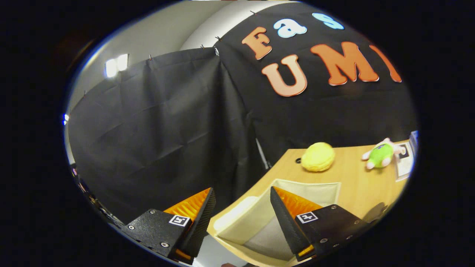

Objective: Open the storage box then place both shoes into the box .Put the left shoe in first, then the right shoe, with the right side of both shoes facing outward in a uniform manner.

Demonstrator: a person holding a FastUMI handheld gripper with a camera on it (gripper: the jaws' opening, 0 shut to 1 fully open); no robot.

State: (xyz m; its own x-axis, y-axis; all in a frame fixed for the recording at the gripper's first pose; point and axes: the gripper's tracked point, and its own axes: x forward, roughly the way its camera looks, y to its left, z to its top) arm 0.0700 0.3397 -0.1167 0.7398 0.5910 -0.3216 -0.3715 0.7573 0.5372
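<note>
My gripper (243, 194) is open, with nothing between its fingers. It hangs over the near corner of a wooden table (356, 189). Just ahead of and below the fingers lies a cream storage box (256, 222), a flat fabric-like shape with a pale panel, seen from above. I cannot tell whether its lid is open. The left finger (202, 207) is off the table's edge, over the dark cloth wall; the right finger (285, 207) is above the box.
Beyond the box on the table sit a round yellow plush (318, 157) and a green and white plush toy (381, 154). A printed card (405, 161) lies beside the green toy. Black cloth walls stand behind and to the left of the table.
</note>
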